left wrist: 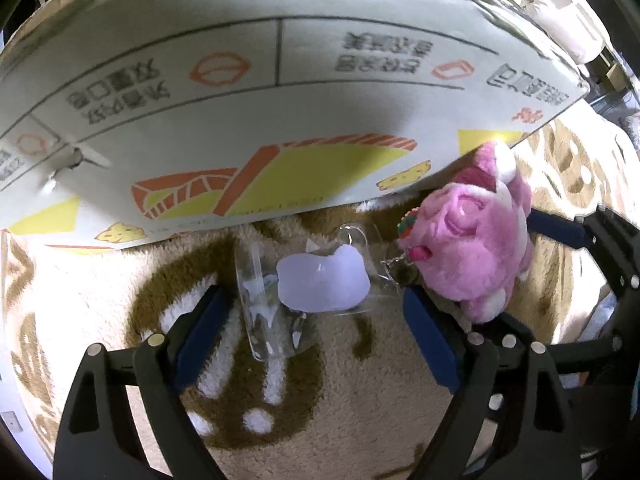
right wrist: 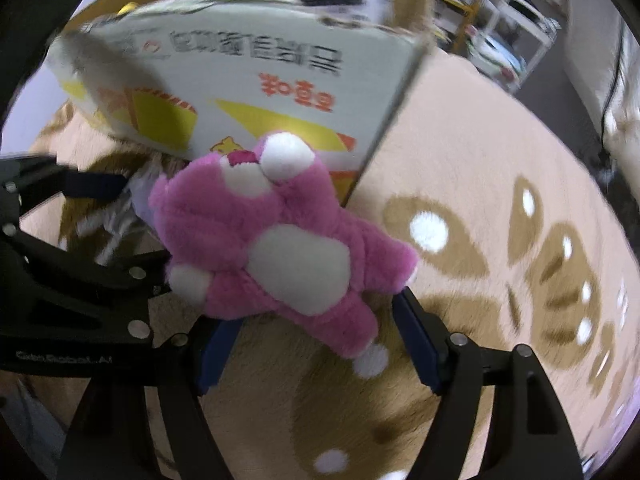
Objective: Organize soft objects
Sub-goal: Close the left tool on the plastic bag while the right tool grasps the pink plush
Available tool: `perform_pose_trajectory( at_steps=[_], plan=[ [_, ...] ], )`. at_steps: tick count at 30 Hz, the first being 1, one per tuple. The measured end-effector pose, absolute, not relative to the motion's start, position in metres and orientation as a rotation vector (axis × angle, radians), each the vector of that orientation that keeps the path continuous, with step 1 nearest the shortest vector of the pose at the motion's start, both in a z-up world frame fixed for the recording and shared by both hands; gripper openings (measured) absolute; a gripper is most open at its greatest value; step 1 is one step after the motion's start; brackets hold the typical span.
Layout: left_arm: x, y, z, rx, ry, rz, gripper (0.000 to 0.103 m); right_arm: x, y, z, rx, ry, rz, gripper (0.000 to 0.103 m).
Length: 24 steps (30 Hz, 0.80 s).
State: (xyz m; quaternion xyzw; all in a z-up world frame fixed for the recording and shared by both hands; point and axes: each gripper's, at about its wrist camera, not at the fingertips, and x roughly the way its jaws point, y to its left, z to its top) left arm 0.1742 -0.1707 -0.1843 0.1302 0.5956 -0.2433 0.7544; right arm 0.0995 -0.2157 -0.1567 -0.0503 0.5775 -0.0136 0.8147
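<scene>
I have two soft things in front of me, both lying on the fluffy rug (right wrist: 480, 152) just beside the printed cardboard box (left wrist: 280, 92), which I take to be where they belong.

My right claw (right wrist: 316, 344) is spread wide around the pink plush bear (right wrist: 280, 248); the blue pads sit on either side of its lower body, and I cannot tell whether either pad is touching the fur. The bear lies on its back, head toward the box corner, with a small chain and charm at its head visible from the left wrist view. It looks light and very squashy, so I judge it will give a lot before the pads bite. I would take it across the belly or hips, where the stuffing is thickest, not by a limb (those would just flop and slip free).

My left claw (left wrist: 316, 308) is also open, holding nothing, its pads flanking the lavender squishy toy (left wrist: 324, 280) in its clear plastic wrapper (left wrist: 264, 320). This one worries me more: the film looks glossy and loose, so it may slide or crinkle away under the pads. I would close on the toy's body itself through the wrapper, gently, since it probably deforms easily.
</scene>
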Motion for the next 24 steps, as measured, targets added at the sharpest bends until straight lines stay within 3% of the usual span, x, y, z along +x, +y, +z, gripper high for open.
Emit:
perform_pose_trajectory(
  at_steps=[5,21,24],
  plan=[
    [0.164,-0.173,-0.186,0.320,1.290,-0.520,0.080,0.104,-0.204,-0.156,-0.231,1.205,-0.028,0.085],
    [0.150,-0.145,-0.179,0.265,1.270,-0.495,0.078,0.110,-0.206,-0.167,-0.233,1.177,0.038,0.085],
    [0.144,-0.135,-0.174,0.252,1.255,-0.474,0.078,0.111,-0.209,-0.167,-0.194,1.175,0.062,0.076]
  ],
)
